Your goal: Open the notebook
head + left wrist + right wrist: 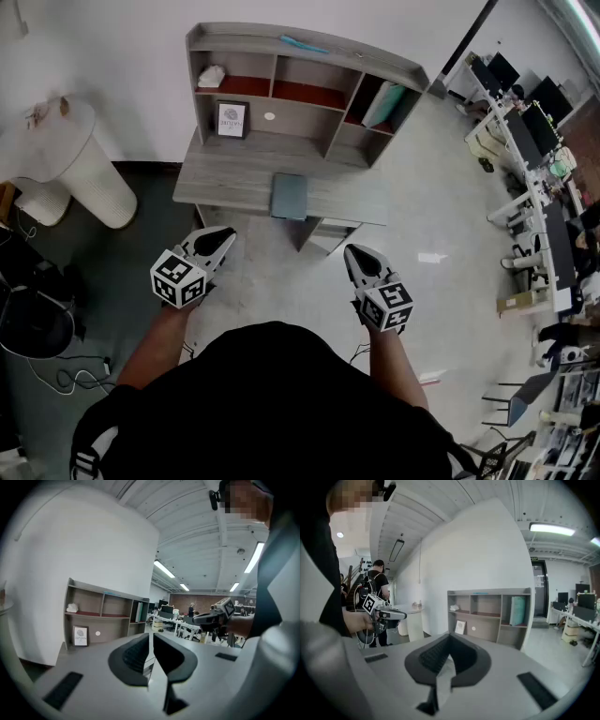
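A closed grey-blue notebook (289, 196) lies flat on the grey desk (225, 178), near its front edge, below the shelf unit (300, 80). I stand on the floor well short of the desk. My left gripper (228, 235) is held low at the left with its jaws together and nothing between them. My right gripper (349, 251) hangs at the right, also shut and empty. Neither touches the notebook. In the left gripper view the left gripper (151, 635) points at the shelf unit (101, 618). The right gripper (449, 636) faces the shelf unit (490, 616) too.
A framed picture (232, 119) stands on the desk and a teal book (382, 103) leans in the shelf. A white round pedestal (80, 164) is at the left, with cables (66, 375) on the floor. Office desks (539, 187) line the right. A person with a backpack (375, 590) stands behind.
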### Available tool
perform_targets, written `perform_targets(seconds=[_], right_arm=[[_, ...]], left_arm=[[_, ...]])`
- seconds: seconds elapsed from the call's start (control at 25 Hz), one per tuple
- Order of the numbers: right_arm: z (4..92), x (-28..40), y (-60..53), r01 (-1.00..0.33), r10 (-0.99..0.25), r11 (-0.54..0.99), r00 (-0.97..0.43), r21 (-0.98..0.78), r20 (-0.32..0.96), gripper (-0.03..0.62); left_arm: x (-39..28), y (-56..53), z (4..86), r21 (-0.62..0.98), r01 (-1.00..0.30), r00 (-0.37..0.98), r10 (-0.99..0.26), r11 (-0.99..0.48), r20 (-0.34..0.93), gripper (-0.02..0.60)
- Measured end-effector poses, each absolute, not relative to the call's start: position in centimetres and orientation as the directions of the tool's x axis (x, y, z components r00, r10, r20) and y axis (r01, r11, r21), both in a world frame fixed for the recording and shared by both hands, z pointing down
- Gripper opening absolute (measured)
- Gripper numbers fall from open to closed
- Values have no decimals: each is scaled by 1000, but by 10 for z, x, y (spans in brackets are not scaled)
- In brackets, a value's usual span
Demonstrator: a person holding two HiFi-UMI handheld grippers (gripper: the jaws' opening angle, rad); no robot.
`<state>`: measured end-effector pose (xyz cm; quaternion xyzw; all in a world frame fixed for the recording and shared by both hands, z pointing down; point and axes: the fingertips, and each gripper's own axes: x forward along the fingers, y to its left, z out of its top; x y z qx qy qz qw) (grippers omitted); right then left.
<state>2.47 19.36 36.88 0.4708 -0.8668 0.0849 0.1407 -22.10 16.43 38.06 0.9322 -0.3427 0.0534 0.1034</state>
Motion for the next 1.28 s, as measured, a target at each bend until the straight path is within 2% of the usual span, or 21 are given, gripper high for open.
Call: perform_targets(seconds=[0.28, 0.64, 0.92, 1.28], right_arm=[[376, -1, 204, -830, -774, 556, -537, -45, 335, 2], [373, 14, 199, -855, -790, 512, -505, -81, 348, 2], [405, 3, 189, -832, -745, 536, -545, -141, 385, 2], [425, 44, 141, -830, -743, 527, -555, -184, 374, 2]], left_arm=[[-224, 163, 392, 146, -630, 771, -593, -762, 231, 32], [-230, 155, 405, 197, -624, 779, -584, -756, 229, 32], [-223, 152, 420, 212, -627, 776, -576, -750, 257, 32], [-199, 107, 429, 186, -656, 745, -587, -732, 317, 32]])
